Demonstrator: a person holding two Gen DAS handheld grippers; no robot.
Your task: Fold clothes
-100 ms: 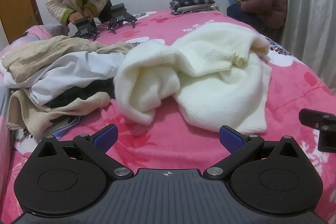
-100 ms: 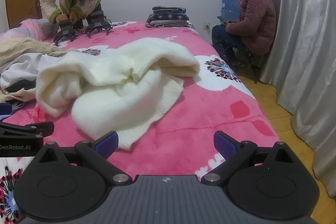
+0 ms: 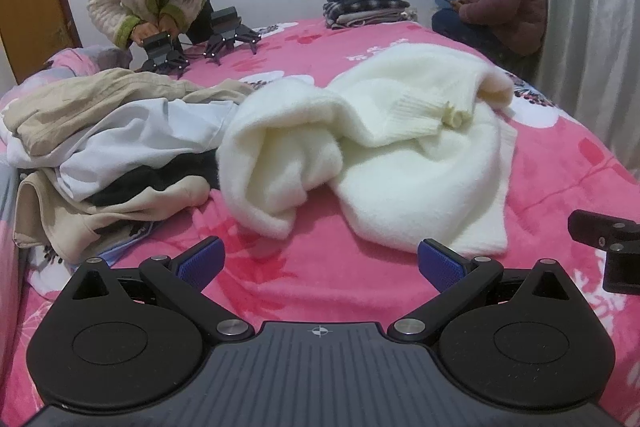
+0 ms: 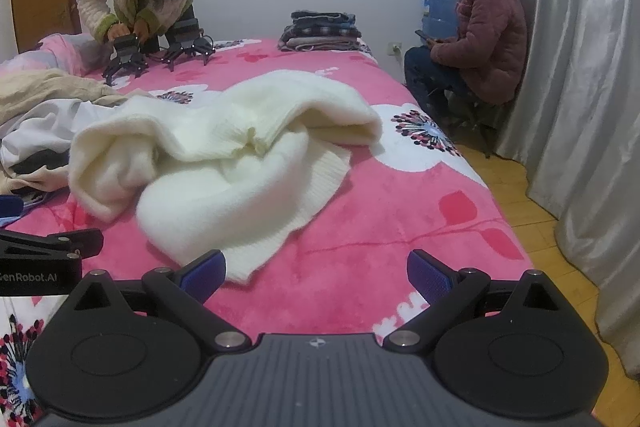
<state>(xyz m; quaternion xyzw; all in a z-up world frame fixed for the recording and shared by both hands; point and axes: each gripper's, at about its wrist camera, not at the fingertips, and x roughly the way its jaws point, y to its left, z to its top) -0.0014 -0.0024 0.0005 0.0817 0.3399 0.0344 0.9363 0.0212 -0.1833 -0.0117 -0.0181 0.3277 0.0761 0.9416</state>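
Both hand-held grippers, left hand-held gripper [image 3: 319, 263] and right hand-held gripper [image 4: 316, 273], gape wide and empty just short of the crumpled white sweater [image 3: 384, 155], folding unstarted; unfolded pile [image 3: 100, 147] waits beside it.

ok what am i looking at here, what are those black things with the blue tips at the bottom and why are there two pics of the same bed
Those black things are hand-held grippers, one in each of a person's hands. Each carries a wide-angle camera that looks forward along its two blue-padded fingers, so you get two pictures of one bed from slightly different spots.

One picture comes from the left gripper, the other from the right gripper. Both are wide open and hold nothing.

On the pink flowered bed lies a crumpled cream sweater, which is probably the next thing to fold. Beside it, to the left in both views, is a heap of unfolded clothes, and at the far end a folded stack.

Another pair of grippers sits on the far end of the bed, where one person bends over them. A second person sits by the curtain.
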